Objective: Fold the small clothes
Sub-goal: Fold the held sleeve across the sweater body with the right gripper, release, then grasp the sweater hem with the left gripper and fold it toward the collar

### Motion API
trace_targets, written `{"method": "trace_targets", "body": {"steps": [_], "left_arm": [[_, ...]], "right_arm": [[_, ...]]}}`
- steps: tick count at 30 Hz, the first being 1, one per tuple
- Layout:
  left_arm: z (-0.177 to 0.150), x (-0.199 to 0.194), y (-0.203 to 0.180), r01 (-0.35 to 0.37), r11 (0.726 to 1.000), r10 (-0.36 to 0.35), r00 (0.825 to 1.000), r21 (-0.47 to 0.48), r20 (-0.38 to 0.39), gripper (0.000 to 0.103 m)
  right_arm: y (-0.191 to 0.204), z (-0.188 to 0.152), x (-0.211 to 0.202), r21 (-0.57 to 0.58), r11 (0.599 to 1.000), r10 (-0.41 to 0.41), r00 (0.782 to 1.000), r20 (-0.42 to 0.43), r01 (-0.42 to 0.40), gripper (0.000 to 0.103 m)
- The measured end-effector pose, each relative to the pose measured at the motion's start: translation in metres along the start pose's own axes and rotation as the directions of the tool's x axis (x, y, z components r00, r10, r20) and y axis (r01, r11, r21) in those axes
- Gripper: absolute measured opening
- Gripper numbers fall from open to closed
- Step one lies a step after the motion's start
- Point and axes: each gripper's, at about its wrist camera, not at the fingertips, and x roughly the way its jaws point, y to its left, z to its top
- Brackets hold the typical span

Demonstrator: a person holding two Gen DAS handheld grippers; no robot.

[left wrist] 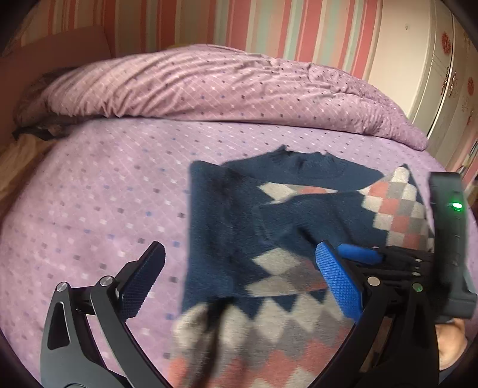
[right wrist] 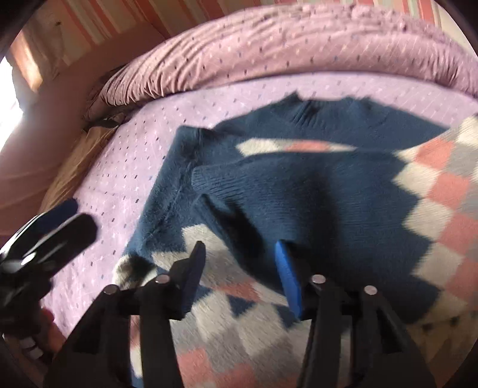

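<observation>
A small navy sweater (left wrist: 227,215) with white, pink and grey diamonds lies flat on the purple bed sheet (left wrist: 98,191), collar toward the far side. One sleeve (right wrist: 298,191) is folded across its chest, the cuff pointing left. My left gripper (left wrist: 242,268) hovers wide open over the sweater's lower left part, with nothing pinched. My right gripper (right wrist: 240,256) is open just above the folded sleeve and the patterned hem, its pads off the fabric. Each gripper shows in the other's view: the right gripper (left wrist: 358,253) at the right edge, the left gripper (right wrist: 68,226) blurred at the left.
A rolled purple duvet (left wrist: 227,83) runs along the far side of the bed. A dark bundle (left wrist: 44,119) and beige cloth (left wrist: 21,161) lie at the far left. A striped wall (left wrist: 239,24) and a white wardrobe (left wrist: 424,59) stand behind.
</observation>
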Motion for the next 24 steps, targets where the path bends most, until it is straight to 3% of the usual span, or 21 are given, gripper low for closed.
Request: {"method": "trace_targets", "body": {"steps": [2, 6, 9, 10, 12, 16, 17, 20, 24], "left_arm": [[-0.004, 0.01, -0.01, 0.057, 0.998, -0.058, 0.998, -0.031, -0.01, 0.1], [-0.012, 0.046, -0.037, 0.109, 0.989, -0.114, 0.992, -0.1, -0.049, 0.1], [-0.017, 0.066, -0.05, 0.099, 0.983, -0.111, 0.991, -0.154, -0.072, 0.096], [-0.019, 0.071, -0.053, 0.089, 0.983, -0.102, 0.992, -0.162, -0.078, 0.091], [-0.02, 0.082, -0.056, 0.092, 0.981, -0.112, 0.988, -0.172, -0.109, 0.057], [-0.024, 0.09, -0.058, 0.069, 0.985, -0.089, 0.988, -0.16, -0.126, 0.037], [-0.024, 0.091, -0.059, 0.05, 0.988, -0.069, 0.989, -0.144, -0.133, 0.022], [-0.019, 0.09, -0.06, 0.019, 0.993, -0.036, 0.989, -0.118, -0.141, 0.008], [-0.005, 0.081, -0.07, -0.018, 1.0, 0.017, 0.993, -0.003, -0.115, 0.007]], "right_arm": [[-0.012, -0.004, -0.019, -0.012, 0.998, -0.06, 0.998, 0.033, 0.06, 0.068], [-0.039, -0.009, -0.045, -0.063, 0.978, -0.194, 0.977, 0.089, 0.2, 0.068], [-0.069, -0.012, -0.061, -0.029, 0.969, -0.241, 0.966, 0.088, 0.245, 0.068], [-0.081, -0.011, -0.066, -0.01, 0.968, -0.248, 0.964, 0.09, 0.25, 0.068], [-0.096, -0.011, -0.072, 0.012, 0.965, -0.262, 0.96, 0.095, 0.262, 0.068], [-0.119, -0.015, -0.084, 0.035, 0.957, -0.29, 0.951, 0.105, 0.287, 0.068], [-0.124, -0.017, -0.084, 0.037, 0.958, -0.288, 0.952, 0.1, 0.286, 0.068], [-0.14, -0.023, -0.085, 0.077, 0.966, -0.255, 0.962, 0.094, 0.248, 0.068], [-0.159, -0.026, -0.087, 0.135, 0.965, -0.235, 0.969, 0.078, 0.224, 0.068]]}}
